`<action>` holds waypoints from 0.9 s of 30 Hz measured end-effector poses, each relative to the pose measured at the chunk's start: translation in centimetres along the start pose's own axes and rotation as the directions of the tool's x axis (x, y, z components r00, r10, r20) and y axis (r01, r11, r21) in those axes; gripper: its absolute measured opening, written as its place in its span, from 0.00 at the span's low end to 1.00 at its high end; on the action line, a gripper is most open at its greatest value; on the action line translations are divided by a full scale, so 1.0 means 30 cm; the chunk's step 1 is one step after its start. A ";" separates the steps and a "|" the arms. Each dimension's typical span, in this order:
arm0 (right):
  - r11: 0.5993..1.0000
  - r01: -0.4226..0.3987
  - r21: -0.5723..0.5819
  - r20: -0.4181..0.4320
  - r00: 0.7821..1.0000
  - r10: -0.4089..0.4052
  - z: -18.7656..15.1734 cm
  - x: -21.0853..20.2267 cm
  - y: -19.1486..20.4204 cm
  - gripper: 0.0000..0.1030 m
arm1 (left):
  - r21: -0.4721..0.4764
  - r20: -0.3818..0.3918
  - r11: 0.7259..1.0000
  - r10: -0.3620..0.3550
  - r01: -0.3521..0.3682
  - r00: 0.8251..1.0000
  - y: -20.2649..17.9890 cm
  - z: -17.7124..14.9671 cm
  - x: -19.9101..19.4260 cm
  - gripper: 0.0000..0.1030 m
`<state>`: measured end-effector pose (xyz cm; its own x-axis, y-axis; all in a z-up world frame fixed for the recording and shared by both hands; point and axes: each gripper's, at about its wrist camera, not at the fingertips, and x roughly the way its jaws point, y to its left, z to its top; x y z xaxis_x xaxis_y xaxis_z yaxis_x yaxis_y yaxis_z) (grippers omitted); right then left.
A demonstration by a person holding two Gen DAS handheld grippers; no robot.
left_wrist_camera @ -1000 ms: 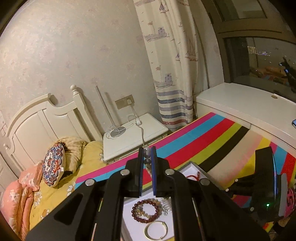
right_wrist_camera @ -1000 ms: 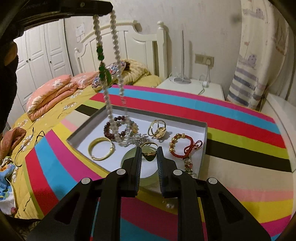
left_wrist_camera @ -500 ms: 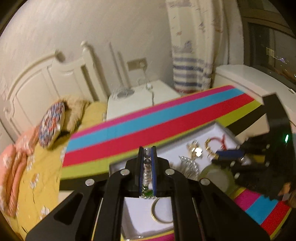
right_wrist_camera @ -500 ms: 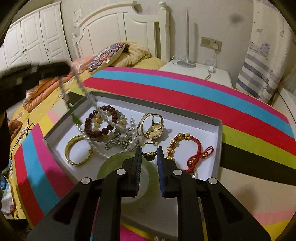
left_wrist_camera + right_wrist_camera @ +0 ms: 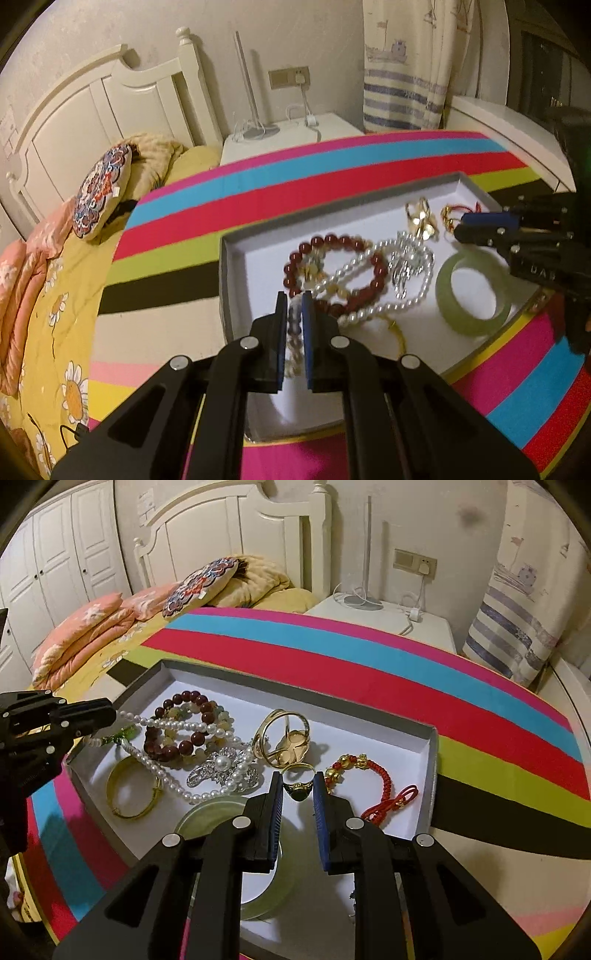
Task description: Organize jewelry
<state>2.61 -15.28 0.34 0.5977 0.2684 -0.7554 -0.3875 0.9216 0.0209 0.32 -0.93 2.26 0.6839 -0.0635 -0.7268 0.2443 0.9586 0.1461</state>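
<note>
Left tongs (image 5: 294,308): clenched on one end of the pearl strand (image 5: 373,258), low over the tray's (image 5: 236,240) near-left corner.
Strand: runs away from those tongs, up and right across the red beads (image 5: 334,273) to the brooch (image 5: 404,267); most already lies in the tray.
Right tongs (image 5: 298,794): part closed, a ring (image 5: 300,786) between the tips; contact unclear.
Nearer hand: left.

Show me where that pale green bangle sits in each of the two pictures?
Left wrist view: the green bangle lies right of centre, in the tray's right end.
Right wrist view: the green bangle lies low, partly hidden behind the right gripper.
Shared landmark: the pearl necklace beside it.
</note>
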 end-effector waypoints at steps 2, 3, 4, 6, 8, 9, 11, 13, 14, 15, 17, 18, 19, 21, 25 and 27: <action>1.000 0.004 -0.005 -0.009 1.000 -0.004 -0.002 0.008 0.004 0.17 | -0.004 -0.007 1.000 0.002 -0.002 1.000 -0.001 -0.005 0.005 0.10; 1.000 0.006 0.000 -0.008 1.000 -0.006 -0.003 0.011 0.003 0.17 | -0.009 -0.012 1.000 0.008 -0.008 1.000 0.002 -0.009 0.007 0.18; 1.000 0.005 0.006 -0.009 1.000 -0.005 -0.003 0.013 0.000 0.17 | -0.015 -0.011 1.000 0.019 -0.019 1.000 0.007 -0.011 0.007 0.25; 1.000 -0.002 0.025 -0.002 1.000 0.003 -0.005 0.006 -0.010 0.18 | -0.023 0.007 0.999 0.042 -0.042 0.999 0.015 -0.009 -0.006 0.57; 0.999 0.000 0.042 0.012 1.000 0.000 -0.008 -0.014 -0.022 0.19 | -0.023 0.033 0.998 0.065 -0.064 0.997 0.017 -0.008 -0.030 0.70; 0.999 -0.004 0.052 0.022 1.000 0.002 -0.009 -0.027 -0.028 0.19 | -0.017 0.048 0.996 0.083 -0.083 0.995 0.015 -0.006 -0.046 0.74; 0.997 -0.012 0.077 0.045 0.999 0.009 -0.014 -0.058 -0.046 0.19 | 0.001 0.076 0.993 0.114 -0.115 0.991 0.004 0.000 -0.075 0.81; 0.994 -0.011 0.104 0.072 0.997 0.004 -0.020 -0.100 -0.072 0.21 | 0.018 0.108 0.988 0.147 -0.150 0.983 -0.019 0.003 -0.105 0.88; 0.992 -0.011 0.123 0.090 0.996 0.000 -0.028 -0.129 -0.090 0.26 | 0.023 0.118 0.987 0.156 -0.159 0.981 -0.027 0.003 -0.115 0.91; 0.991 -0.011 0.134 0.101 0.995 -0.003 -0.032 -0.147 -0.102 0.31 | 0.031 0.133 0.985 0.164 -0.170 0.977 -0.041 0.002 -0.131 0.93; 0.989 -0.002 0.148 0.123 0.992 -0.016 -0.049 -0.187 -0.123 0.39 | 0.046 0.150 0.982 0.174 -0.182 0.973 -0.071 0.000 -0.157 0.94; 0.988 0.008 0.151 0.131 0.991 -0.028 -0.062 -0.210 -0.136 0.39 | 0.052 0.161 0.981 0.177 -0.188 0.971 -0.090 -0.003 -0.173 0.94; 0.988 0.013 0.155 0.135 0.990 -0.034 -0.075 -0.224 -0.147 0.39 | 0.056 0.171 0.980 0.178 -0.190 0.969 -0.107 -0.008 -0.187 0.95; 0.986 0.020 0.168 0.141 0.989 -0.044 -0.104 -0.253 -0.171 0.39 | 0.052 0.180 0.982 0.172 -0.184 0.969 -0.129 -0.018 -0.207 0.96; 0.985 0.043 0.169 0.121 0.991 -0.064 -0.177 -0.277 -0.201 0.39 | 0.037 0.184 0.992 0.113 -0.121 0.977 -0.196 -0.047 -0.243 0.97; 0.985 0.050 0.165 0.100 0.993 -0.067 -0.220 -0.277 -0.207 0.39 | 0.036 0.176 0.996 0.070 -0.078 0.982 -0.236 -0.065 -0.250 0.97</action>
<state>-4.58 -25.07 2.17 0.6895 0.2326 -0.6859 -0.2361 0.9675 0.0908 -7.88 -6.70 5.36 0.8095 -0.0435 -0.5855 0.2149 0.9500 0.2265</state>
